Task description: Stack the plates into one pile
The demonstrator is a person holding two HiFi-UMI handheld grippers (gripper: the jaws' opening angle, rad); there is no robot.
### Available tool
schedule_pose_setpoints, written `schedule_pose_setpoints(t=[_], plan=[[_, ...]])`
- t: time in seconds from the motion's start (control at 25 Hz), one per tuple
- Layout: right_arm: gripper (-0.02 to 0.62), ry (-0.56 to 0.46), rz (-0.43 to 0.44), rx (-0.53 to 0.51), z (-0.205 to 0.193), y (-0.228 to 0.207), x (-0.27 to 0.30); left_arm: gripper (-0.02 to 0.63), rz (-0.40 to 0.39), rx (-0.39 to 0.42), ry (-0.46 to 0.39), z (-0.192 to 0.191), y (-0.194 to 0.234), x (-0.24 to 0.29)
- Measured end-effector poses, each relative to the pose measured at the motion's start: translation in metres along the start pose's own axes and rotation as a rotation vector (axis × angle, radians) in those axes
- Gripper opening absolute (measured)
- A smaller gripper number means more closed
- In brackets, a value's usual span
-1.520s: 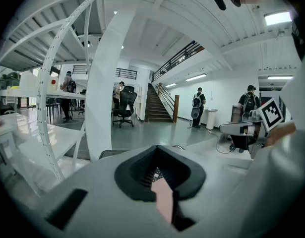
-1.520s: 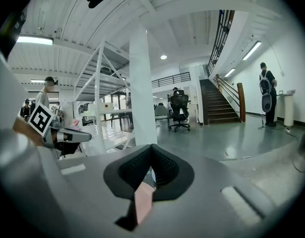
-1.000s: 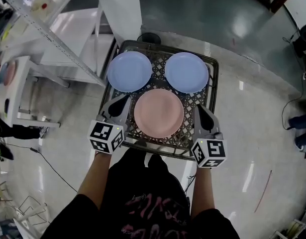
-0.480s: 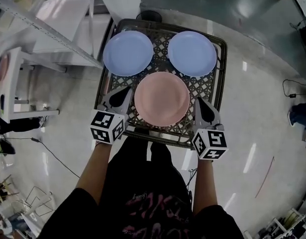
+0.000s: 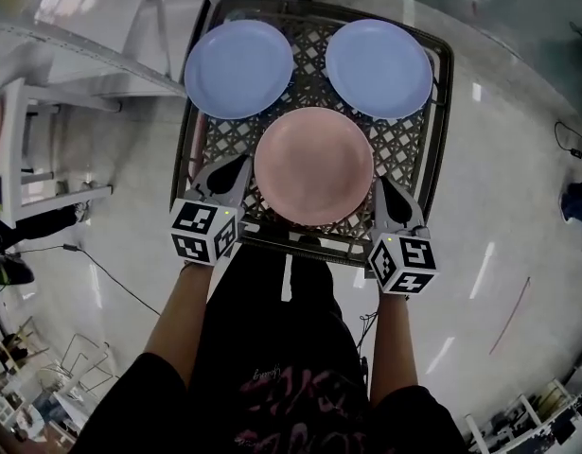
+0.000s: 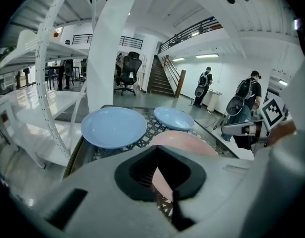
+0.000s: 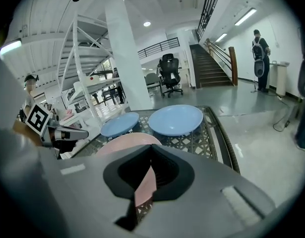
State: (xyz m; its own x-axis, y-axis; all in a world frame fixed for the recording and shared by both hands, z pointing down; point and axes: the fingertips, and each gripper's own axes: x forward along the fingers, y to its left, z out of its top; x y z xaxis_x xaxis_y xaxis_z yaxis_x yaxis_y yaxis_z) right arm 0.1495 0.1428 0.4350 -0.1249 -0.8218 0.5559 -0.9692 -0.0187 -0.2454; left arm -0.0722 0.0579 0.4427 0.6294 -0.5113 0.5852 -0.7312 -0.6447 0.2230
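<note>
I've drawn closer — my left gripper point(image 5: 236, 166) and right gripper point(image 5: 383, 185), jaws pressed together on nothing, now flank the pink plate point(image 5: 314, 165), left blue plate point(image 5: 239, 69) and right blue plate point(image 5: 379, 56) beyond it — nothing stacked yet.

My left gripper point(image 5: 236, 168) sits just left of the pink plate point(image 5: 314, 165) and my right gripper point(image 5: 381, 185) just right of it. Beyond it lie the left blue plate point(image 5: 238, 69) and the right blue plate point(image 5: 379, 68), all on the lattice table point(image 5: 411, 151).
</note>
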Motion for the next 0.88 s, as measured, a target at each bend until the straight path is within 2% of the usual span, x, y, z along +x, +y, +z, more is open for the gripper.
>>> schedule_pose_setpoints(t=[0.08, 0.16, 0.2, 0.32, 0.36, 0.88], plan=[[0.012, 0.029, -0.002, 0.002, -0.011, -0.003, 0.006, 0.0, 0.002, -0.003, 0.015, -0.007, 0.003, 0.004], [0.064, 0.06, -0.005, 0.008, -0.02, -0.006, 0.012, 0.009, 0.002, -0.003, 0.033, -0.012, 0.006, 0.01], [0.069, 0.076, -0.008, 0.014, -0.024, -0.008, 0.016, 0.022, 0.001, -0.003, 0.045, -0.015, 0.007, 0.013], [0.115, 0.129, -0.021, 0.037, -0.039, -0.016, 0.027, 0.151, -0.01, -0.017, 0.09, -0.027, 0.008, 0.029], [0.13, 0.143, -0.027, 0.045, -0.042, -0.019, 0.031, 0.161, -0.011, -0.021, 0.102, -0.03, 0.009, 0.033], [0.141, 0.239, -0.049, 0.081, -0.074, -0.028, 0.058, 0.164, -0.009, -0.059, 0.203, -0.059, 0.018, 0.063]])
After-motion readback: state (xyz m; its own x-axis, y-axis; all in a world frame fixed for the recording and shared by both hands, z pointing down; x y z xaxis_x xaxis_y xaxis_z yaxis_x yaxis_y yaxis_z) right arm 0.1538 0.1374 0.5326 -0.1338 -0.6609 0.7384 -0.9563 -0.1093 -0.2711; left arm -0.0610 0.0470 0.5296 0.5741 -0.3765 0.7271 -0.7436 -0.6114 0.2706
